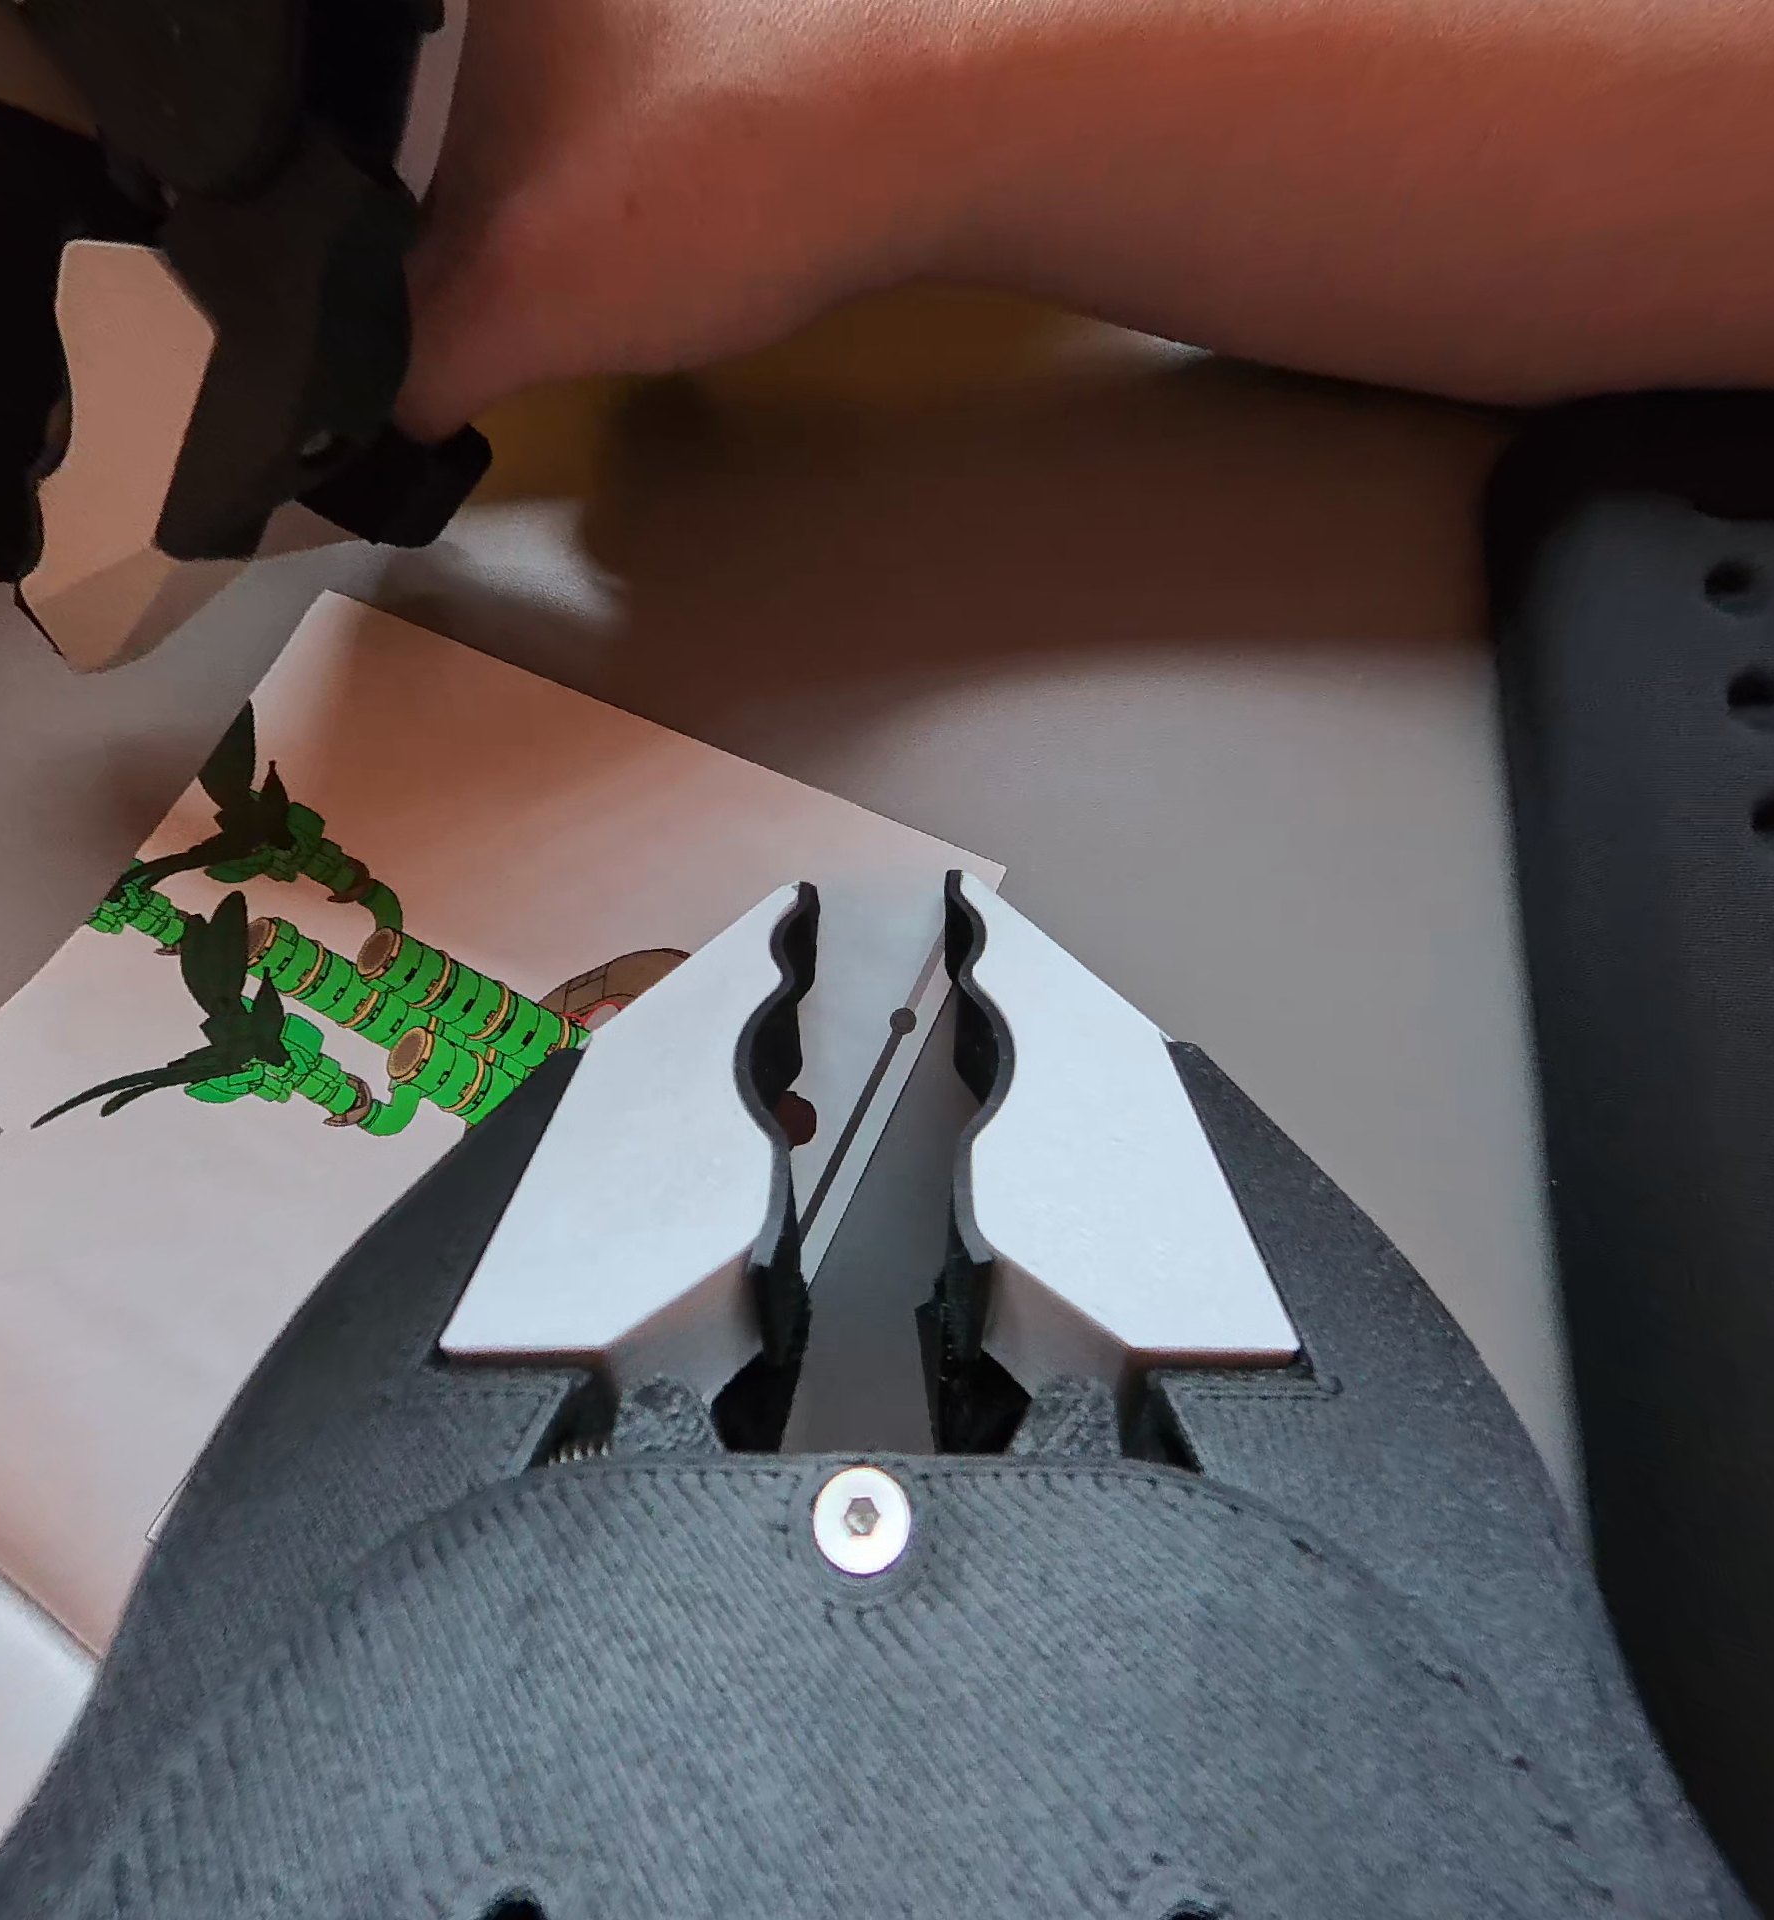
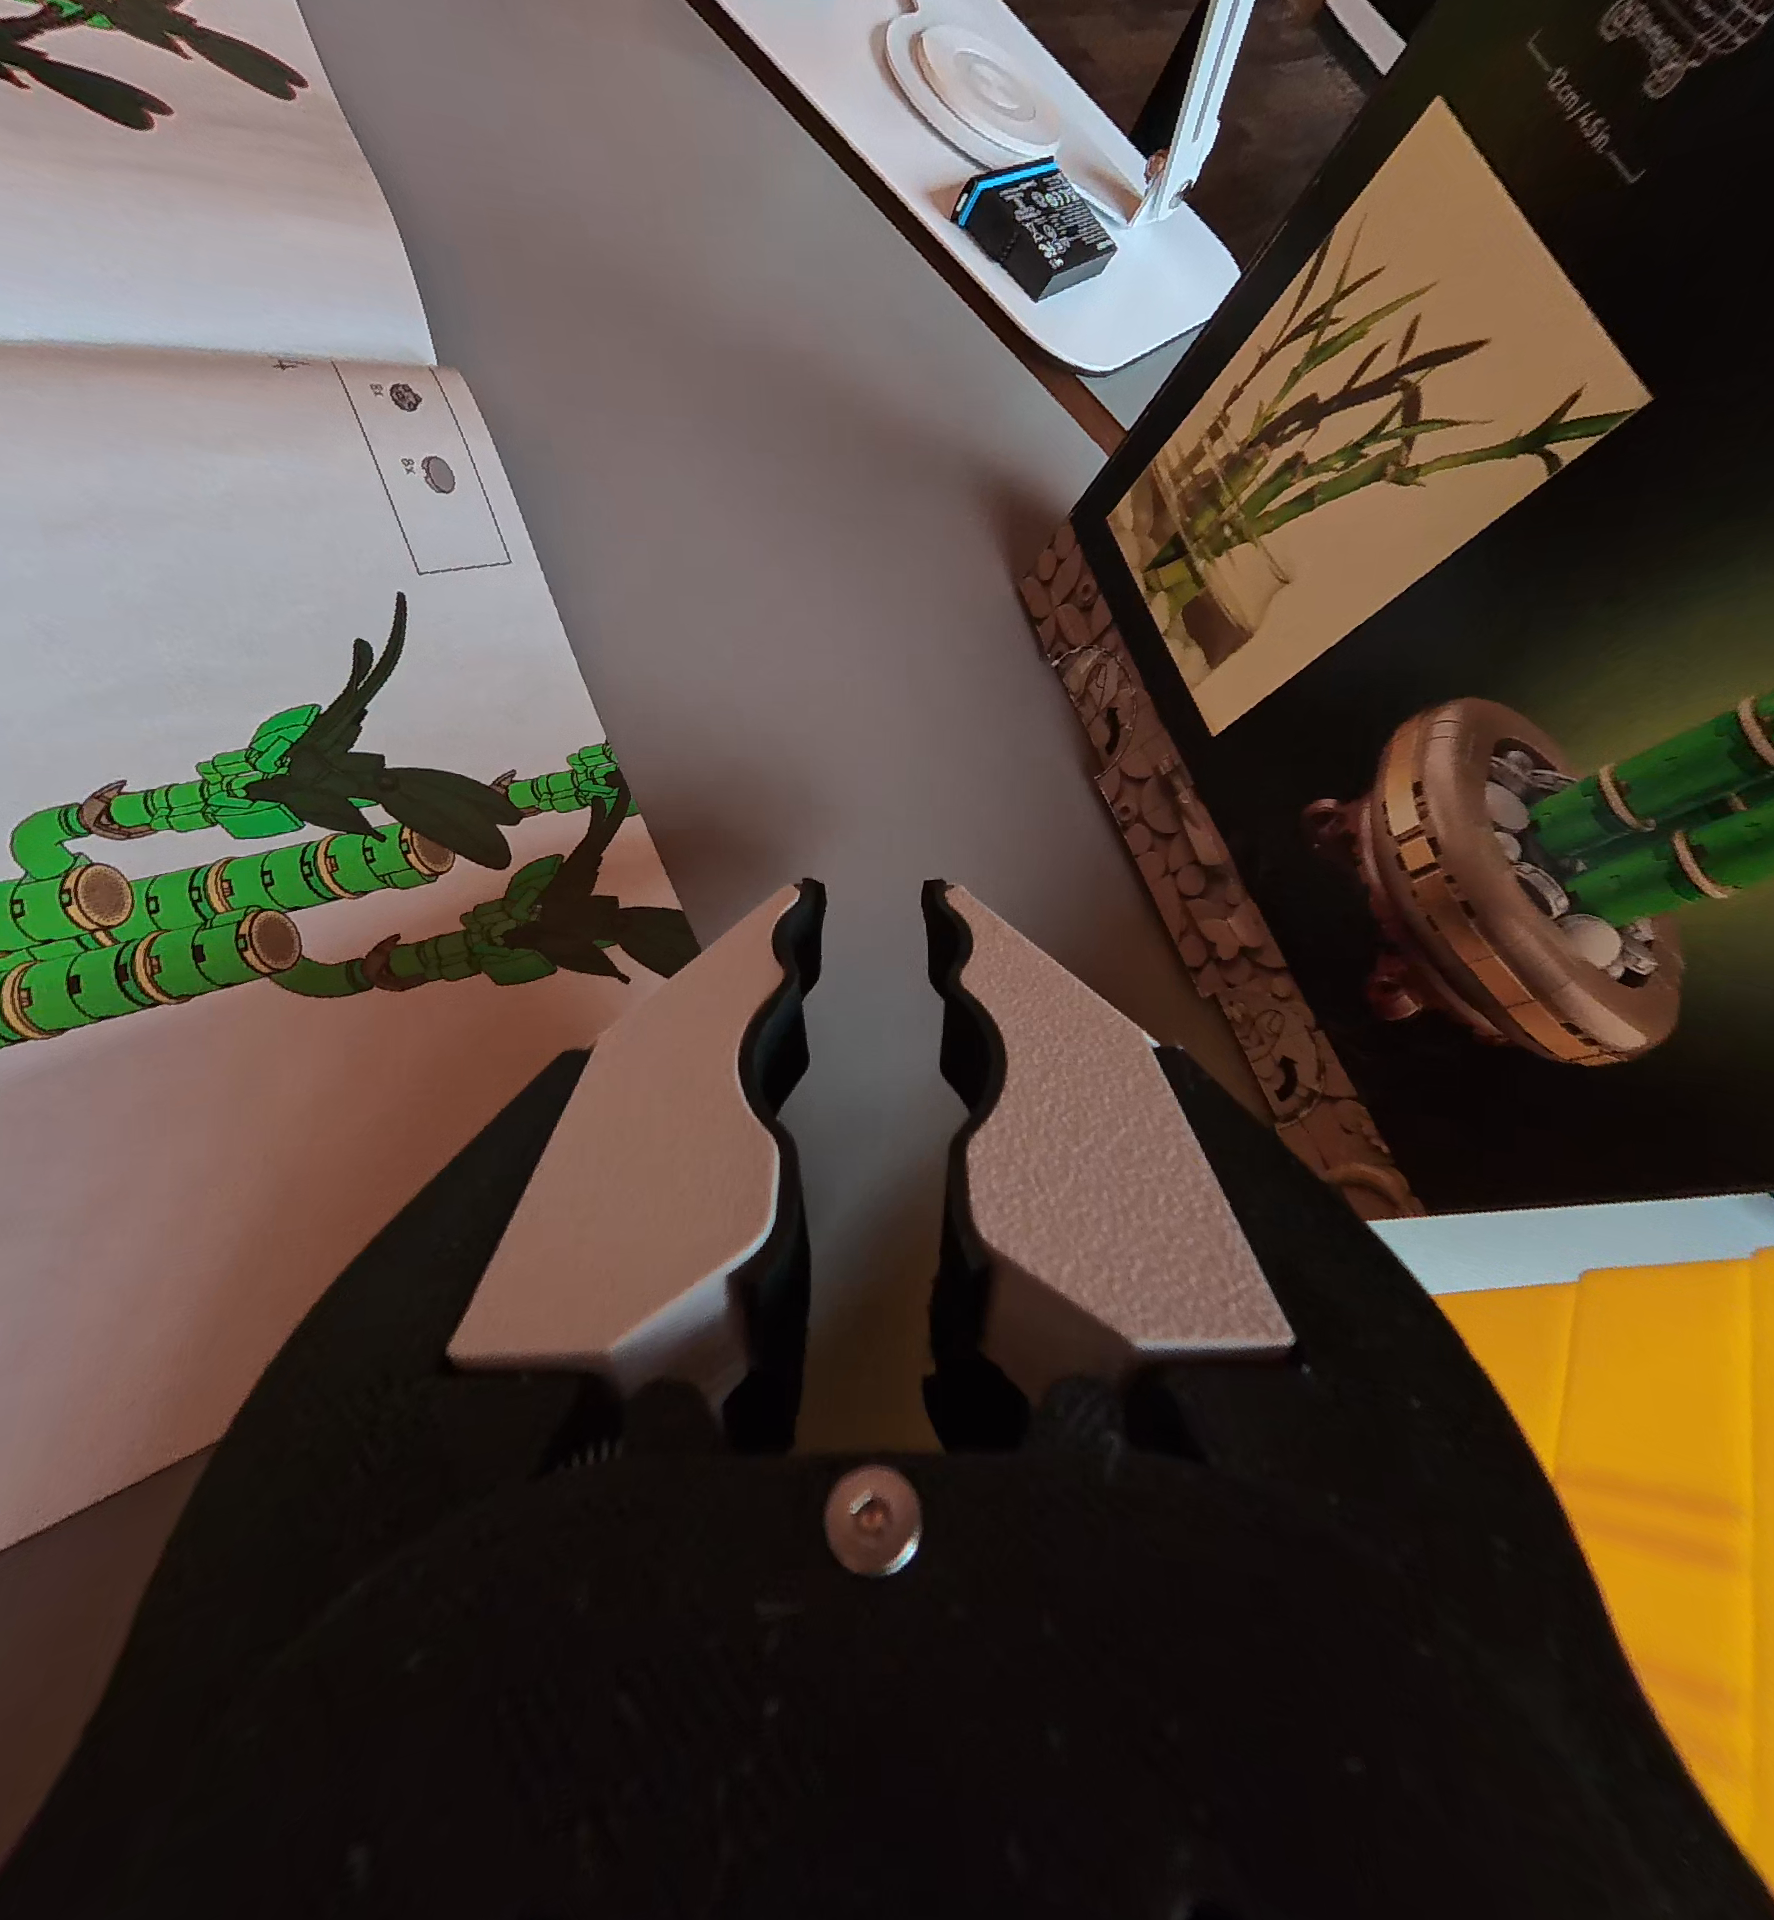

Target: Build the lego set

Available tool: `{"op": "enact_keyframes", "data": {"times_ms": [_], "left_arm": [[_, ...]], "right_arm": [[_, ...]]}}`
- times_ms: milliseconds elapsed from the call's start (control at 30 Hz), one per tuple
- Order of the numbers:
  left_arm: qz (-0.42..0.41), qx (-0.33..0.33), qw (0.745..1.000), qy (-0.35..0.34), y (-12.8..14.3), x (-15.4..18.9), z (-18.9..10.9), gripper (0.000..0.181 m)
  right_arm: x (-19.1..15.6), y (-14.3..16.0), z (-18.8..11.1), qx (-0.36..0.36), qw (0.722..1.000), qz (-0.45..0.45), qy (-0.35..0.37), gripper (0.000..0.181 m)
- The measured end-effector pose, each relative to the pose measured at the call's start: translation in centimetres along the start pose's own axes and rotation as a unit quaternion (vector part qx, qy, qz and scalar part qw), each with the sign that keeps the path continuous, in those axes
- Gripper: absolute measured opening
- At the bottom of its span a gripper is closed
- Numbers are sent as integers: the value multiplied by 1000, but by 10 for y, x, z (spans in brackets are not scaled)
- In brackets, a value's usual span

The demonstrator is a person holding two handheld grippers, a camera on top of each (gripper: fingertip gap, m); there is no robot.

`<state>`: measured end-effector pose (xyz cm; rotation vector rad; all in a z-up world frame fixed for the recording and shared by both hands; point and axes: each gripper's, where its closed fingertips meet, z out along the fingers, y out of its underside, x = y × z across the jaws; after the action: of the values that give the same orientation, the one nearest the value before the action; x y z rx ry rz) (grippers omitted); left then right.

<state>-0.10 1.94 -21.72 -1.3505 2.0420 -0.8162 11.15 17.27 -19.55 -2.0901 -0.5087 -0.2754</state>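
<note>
Both the left gripper [image 1: 881,894] and right gripper [image 2: 872,899] hang parted and empty; the open white instruction booklet [image 2: 187,644] lies left of the right gripper, nearer the left one.

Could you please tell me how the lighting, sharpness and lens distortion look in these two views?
Left wrist view: the forearm is close, soft and warm-lit, casting a broad shadow on the table; the instruction booklet is sharp. Right wrist view: evenly lit, mostly sharp; wide-angle bending curves the booklet's edge and the set box.
</note>
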Motion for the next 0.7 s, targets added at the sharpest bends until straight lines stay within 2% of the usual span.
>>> {"op": "enact_keyframes", "data": {"times_ms": [267, 400, 500, 600, 700], "left_arm": [[-29, -4, 1000, 2, 1, -2, 0, 29], [-108, 3, 994, 19, -1, -4, -1, 57], [-145, 2, 989, -2, -1, -13, -2, 75], [-149, -5, 988, -28, 2, -17, -1, 86], [-113, -23, 991, -61, 7, -18, 1, 89]], "right_arm": [[0, 1, 1, -3, 1000, -1, 0, 19], [1, 0, 0, -1, 1000, -1, 2, 20], [2, 0, -1, 0, 1000, -1, 5, 20], [9, 1, -2, -4, 1000, 7, 24, 20], [23, -2, -9, 11, 998, 32, 52, 19]]}}
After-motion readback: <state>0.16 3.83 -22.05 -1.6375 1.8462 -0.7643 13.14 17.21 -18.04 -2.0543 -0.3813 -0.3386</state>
